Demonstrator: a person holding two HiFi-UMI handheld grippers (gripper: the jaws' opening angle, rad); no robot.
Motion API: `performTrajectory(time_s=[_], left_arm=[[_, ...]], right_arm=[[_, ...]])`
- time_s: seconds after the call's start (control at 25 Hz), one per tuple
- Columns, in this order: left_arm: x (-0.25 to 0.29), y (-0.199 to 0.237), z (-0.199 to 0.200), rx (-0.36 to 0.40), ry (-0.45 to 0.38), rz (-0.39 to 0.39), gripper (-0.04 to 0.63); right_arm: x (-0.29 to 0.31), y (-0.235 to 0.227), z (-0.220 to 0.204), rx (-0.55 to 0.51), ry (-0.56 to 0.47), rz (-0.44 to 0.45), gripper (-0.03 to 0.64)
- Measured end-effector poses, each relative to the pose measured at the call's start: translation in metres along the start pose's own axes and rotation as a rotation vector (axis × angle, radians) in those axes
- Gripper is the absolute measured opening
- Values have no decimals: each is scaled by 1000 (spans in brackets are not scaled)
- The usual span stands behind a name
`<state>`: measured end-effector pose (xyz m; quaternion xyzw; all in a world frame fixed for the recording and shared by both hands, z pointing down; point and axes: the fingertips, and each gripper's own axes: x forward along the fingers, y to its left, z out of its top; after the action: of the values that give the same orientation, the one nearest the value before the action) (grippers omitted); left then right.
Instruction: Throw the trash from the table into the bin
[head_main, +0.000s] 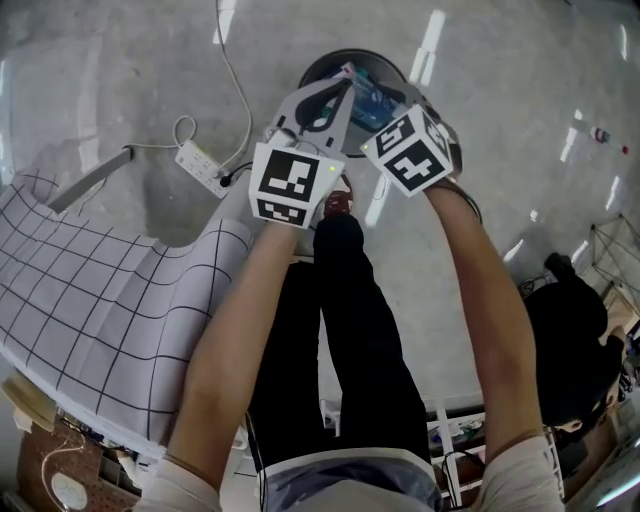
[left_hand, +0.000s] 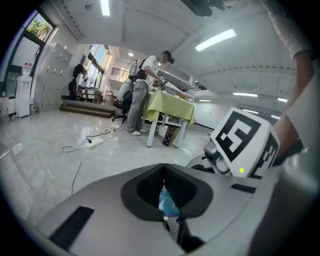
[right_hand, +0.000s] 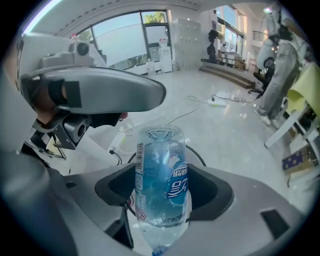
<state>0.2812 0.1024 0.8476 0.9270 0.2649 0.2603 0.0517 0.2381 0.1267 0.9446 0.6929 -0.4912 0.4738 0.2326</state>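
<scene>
Right fingers: your right gripper is clamped on the clear water bottle around its blue label. The base points away and the cap end sits toward the camera.
Left fingers: your left gripper has them pressed together, with a pale blue scrap caught in the slit (too little shows to name it).
Bin: the dark round bin stands on the floor, directly under both your grippers.
Bottle's place: in the head view it hangs over the bin's opening, just beside the left gripper's tips.
Table: the table under its grid-patterned cloth lies to your left, well apart from the bin.
</scene>
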Motion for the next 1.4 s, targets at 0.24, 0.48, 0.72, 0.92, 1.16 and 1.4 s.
performTrajectory(time_s=[0.24, 0.48, 0.72, 0.92, 1.16, 1.4], left_arm=[[-2, 10, -22, -8, 41, 10, 6], [-3, 13, -38, -39, 56, 21, 6], [2, 16, -51, -64, 68, 36, 6], [8, 23, -61, -102, 78, 58, 6], [13, 24, -72, -122, 87, 61, 6], [12, 24, -82, -154, 96, 74, 6]], right_arm=[[24, 1, -7, 32, 46, 13, 304], [50, 5, -12, 42, 86, 26, 304], [68, 3, -15, 61, 101, 42, 304], [79, 4, -21, 61, 107, 58, 304], [84, -2, -32, 31, 110, 28, 302], [88, -2, -40, -4, 119, 18, 302]])
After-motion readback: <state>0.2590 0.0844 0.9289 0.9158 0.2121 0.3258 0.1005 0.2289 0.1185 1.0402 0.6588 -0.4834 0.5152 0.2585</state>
